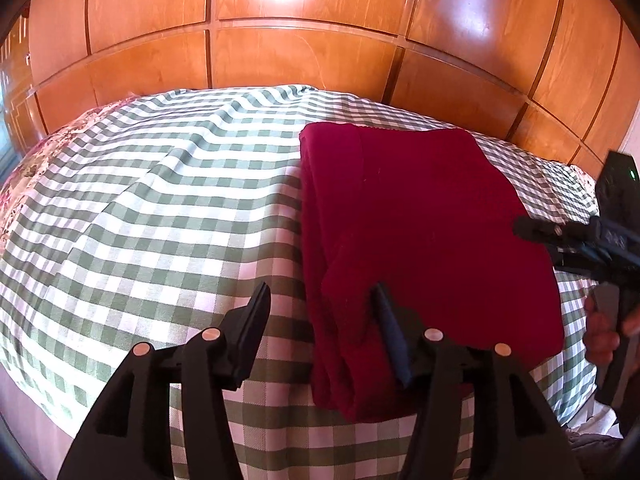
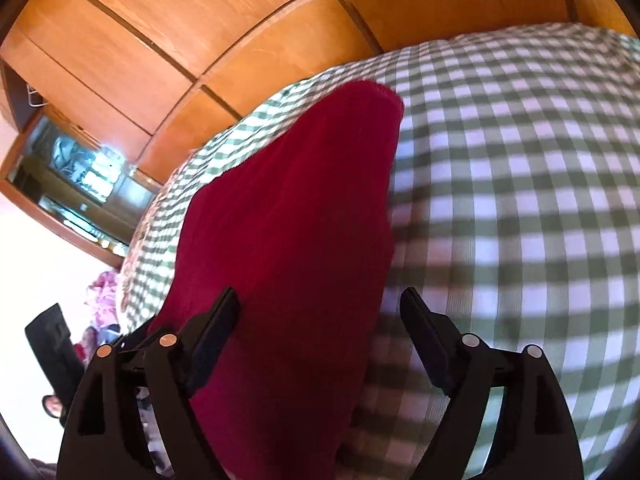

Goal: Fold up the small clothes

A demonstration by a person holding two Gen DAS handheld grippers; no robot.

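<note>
Lying folded, red garment (image 1: 420,220) spans between open left tongs (image 1: 320,300), right tongs (image 2: 320,304).

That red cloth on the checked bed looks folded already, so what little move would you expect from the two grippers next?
Probably a small retreat. The red cloth lies in a layered fold on the checked bedcover. Both the left gripper and the right gripper are open and hold nothing, so backing off or patting the fold flat seems likeliest.

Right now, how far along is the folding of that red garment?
The garment already lies folded in layers on the checked bedspread. Both grippers, left and right, are open and hold nothing. Whether another fold is left, I cannot tell.
</note>
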